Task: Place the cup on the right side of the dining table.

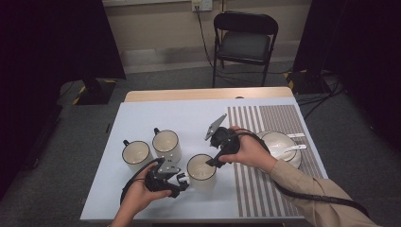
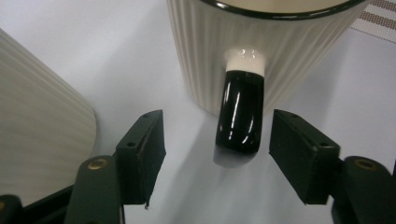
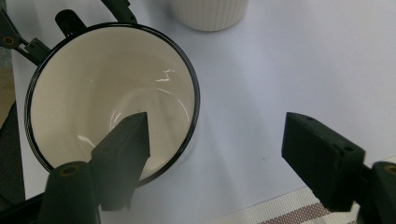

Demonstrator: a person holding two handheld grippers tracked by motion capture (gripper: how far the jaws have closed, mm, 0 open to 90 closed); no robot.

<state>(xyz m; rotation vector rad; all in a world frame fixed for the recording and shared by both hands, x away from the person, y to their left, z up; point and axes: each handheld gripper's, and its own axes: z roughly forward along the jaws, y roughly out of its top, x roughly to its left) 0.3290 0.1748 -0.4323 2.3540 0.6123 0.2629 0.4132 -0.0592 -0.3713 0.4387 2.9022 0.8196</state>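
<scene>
- Landmark for everything here is the front mug point(image 1: 202, 172), the ribbed cream one with the dark rim, sitting on the pale tabletop point(image 1: 142, 118) nearest my side.
- My left gripper point(image 1: 181, 180) is right at that mug's left side. In the left gripper view its black handle point(image 2: 240, 112) sits between the jaws, which stand fairly wide with clear gaps either side, so nothing's pinched.
- My right gripper point(image 1: 211, 162) hangs over the mug's right rim. In the right gripper view one jaw is over the inside of the mug point(image 3: 112, 98), the other outside over bare tabletop, well apart and not touching the wall.
- Two more mugs point(image 1: 166, 144) sit behind-left of the front mug.
- Stacked bowls point(image 1: 279, 144) with a spoon sit to its right on the striped mat point(image 1: 265, 189).
</scene>
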